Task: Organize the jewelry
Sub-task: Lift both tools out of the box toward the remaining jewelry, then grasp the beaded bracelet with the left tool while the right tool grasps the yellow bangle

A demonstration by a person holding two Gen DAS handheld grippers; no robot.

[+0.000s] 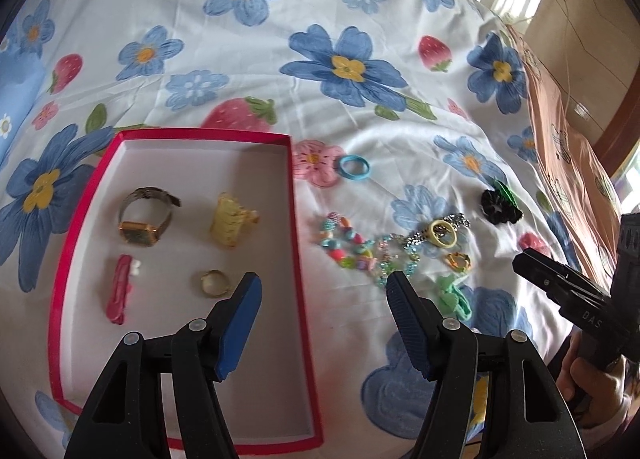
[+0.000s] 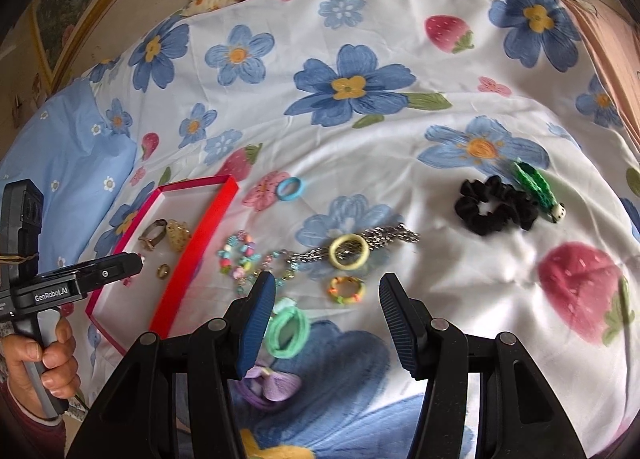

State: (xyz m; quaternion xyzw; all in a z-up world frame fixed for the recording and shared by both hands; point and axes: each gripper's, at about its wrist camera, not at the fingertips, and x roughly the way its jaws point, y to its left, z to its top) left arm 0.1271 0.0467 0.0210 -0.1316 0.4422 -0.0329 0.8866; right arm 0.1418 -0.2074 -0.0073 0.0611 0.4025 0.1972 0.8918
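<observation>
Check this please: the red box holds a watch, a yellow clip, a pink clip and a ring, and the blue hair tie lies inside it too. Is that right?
Not quite. The blue hair tie lies outside the red box, on the bedsheet just past its right wall. The watch, yellow clip, pink clip and ring are inside, as the left wrist view shows.

A white bedsheet [image 1: 224, 43] printed with blue flowers and pink strawberries is filling both views. At lower left of the left wrist view, a red-rimmed tray [image 1: 298, 259] with a white floor is showing a gold watch [image 1: 146, 221], a yellow clip [image 1: 232, 225] and a pink clip [image 1: 119, 289]. Right of it, a light blue ring [image 1: 353, 168] and pastel multicoloured beads [image 1: 348, 245] are lying. In the right wrist view, a black scrunchie [image 2: 494, 205] is sitting at centre right, a mint green band [image 2: 287, 328] at lower centre.
</observation>
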